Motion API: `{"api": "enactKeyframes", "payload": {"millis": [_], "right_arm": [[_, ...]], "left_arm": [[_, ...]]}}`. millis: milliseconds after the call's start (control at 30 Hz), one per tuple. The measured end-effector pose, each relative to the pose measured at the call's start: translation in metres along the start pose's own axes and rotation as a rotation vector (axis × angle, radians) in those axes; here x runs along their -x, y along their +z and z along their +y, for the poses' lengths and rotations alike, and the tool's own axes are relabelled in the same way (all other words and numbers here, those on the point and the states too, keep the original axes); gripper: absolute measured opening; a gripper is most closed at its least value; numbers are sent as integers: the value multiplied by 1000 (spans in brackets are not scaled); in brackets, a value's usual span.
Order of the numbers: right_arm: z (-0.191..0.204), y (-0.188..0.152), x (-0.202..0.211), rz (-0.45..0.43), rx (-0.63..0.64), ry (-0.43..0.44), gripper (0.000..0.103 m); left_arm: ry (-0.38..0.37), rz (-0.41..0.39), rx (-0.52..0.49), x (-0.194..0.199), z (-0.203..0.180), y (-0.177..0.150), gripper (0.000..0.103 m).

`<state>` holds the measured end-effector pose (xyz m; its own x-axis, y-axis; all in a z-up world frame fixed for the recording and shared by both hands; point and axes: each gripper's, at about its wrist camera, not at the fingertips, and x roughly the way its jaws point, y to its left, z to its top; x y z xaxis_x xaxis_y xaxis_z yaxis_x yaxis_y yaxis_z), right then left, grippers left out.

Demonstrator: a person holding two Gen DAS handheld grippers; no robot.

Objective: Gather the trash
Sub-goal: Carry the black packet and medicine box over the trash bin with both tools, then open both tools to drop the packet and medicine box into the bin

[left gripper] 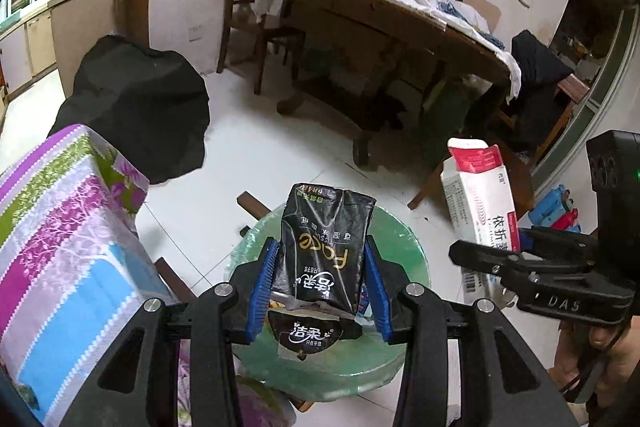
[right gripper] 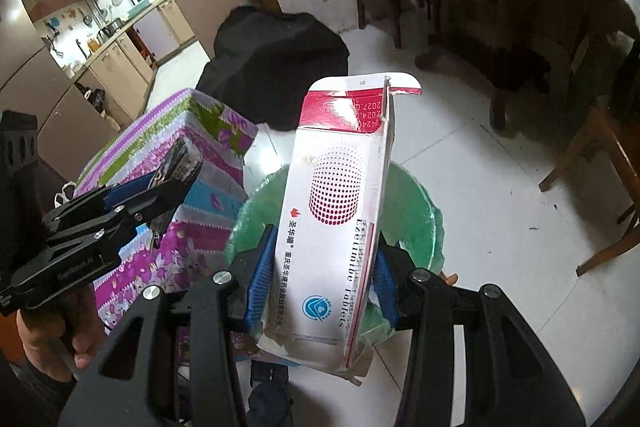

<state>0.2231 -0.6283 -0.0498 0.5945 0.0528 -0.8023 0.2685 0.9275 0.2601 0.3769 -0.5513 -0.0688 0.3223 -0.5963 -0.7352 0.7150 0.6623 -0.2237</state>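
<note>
My left gripper (left gripper: 320, 267) is shut on a black tissue pack wrapper (left gripper: 326, 247), held upright above a round green stool (left gripper: 392, 355). My right gripper (right gripper: 324, 267) is shut on a white and red medicine box (right gripper: 336, 211) with an open top flap, held above the same stool (right gripper: 416, 211). The box also shows at the right of the left wrist view (left gripper: 478, 203), in the right gripper (left gripper: 488, 263). The left gripper with the wrapper (right gripper: 180, 163) shows at the left of the right wrist view, over a striped floral bag (right gripper: 208, 143).
The striped floral bag (left gripper: 68, 227) stands open left of the stool. A black bag (left gripper: 140, 107) lies behind it on the white tile floor. A large wooden table (left gripper: 380, 27) with cloths and chairs (right gripper: 600, 167) stands to the right. Kitchen cabinets (right gripper: 120, 59) are far left.
</note>
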Motion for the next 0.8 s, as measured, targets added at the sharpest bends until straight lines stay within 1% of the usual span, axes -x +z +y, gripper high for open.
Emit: {"api": "enactKeyframes", "payload": {"millis": [100, 333, 800], "right_arm": [[-4, -3, -8, 24, -5, -5, 43], [-21, 0, -16, 39, -18, -11, 43], [-17, 1, -20, 38, -9, -24, 43]], "left_arm": [[-1, 6, 5, -12, 0, 0, 43], [3, 14, 11, -28, -1, 2, 43], [11, 17, 10, -38, -4, 2, 43]]}}
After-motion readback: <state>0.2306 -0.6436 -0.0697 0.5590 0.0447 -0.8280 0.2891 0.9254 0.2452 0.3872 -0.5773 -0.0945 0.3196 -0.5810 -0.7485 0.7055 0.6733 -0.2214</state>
